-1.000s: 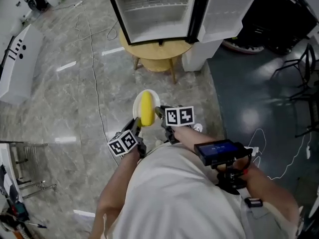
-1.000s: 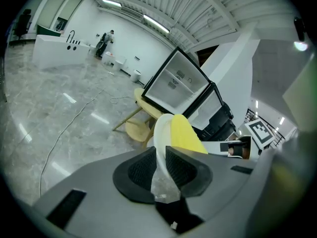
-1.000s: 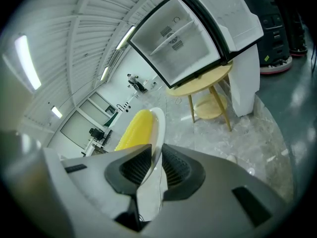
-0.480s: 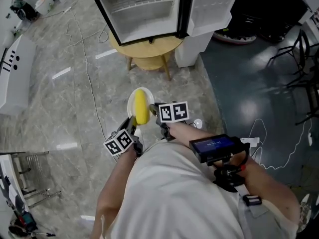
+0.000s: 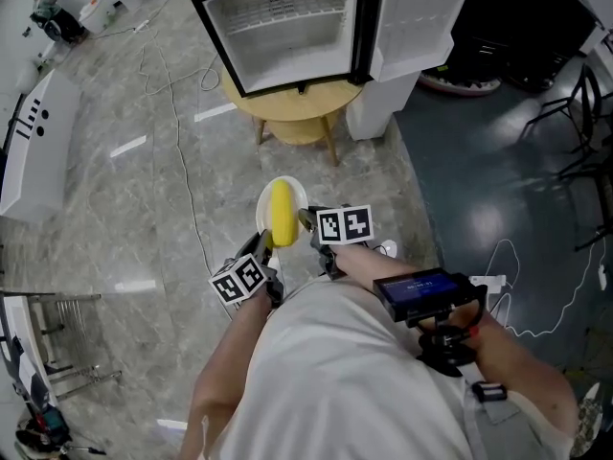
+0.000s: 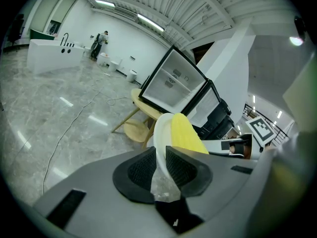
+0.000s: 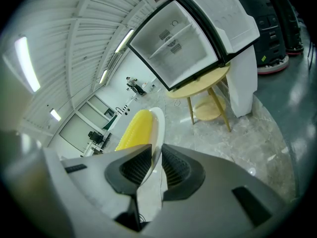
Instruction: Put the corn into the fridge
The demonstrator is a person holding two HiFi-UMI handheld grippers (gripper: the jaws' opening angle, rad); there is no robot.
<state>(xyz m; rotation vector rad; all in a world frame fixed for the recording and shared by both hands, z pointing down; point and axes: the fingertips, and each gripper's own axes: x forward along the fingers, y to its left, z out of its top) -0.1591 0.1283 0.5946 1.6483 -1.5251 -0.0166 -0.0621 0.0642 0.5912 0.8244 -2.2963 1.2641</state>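
My left claw (image 6: pixel 158 158) is clenched on one edge of the plate (image 5: pixel 262 199), and my right claw (image 7: pixel 155 157) grips the opposite edge. The corn (image 5: pixel 282 211) lies on it, well apart from the open fridge (image 5: pixel 287 27).

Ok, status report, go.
Left gripper and right gripper both shut on rim of white plate. Corn lying on it. Fridge open ahead on round table; floor cable off left.
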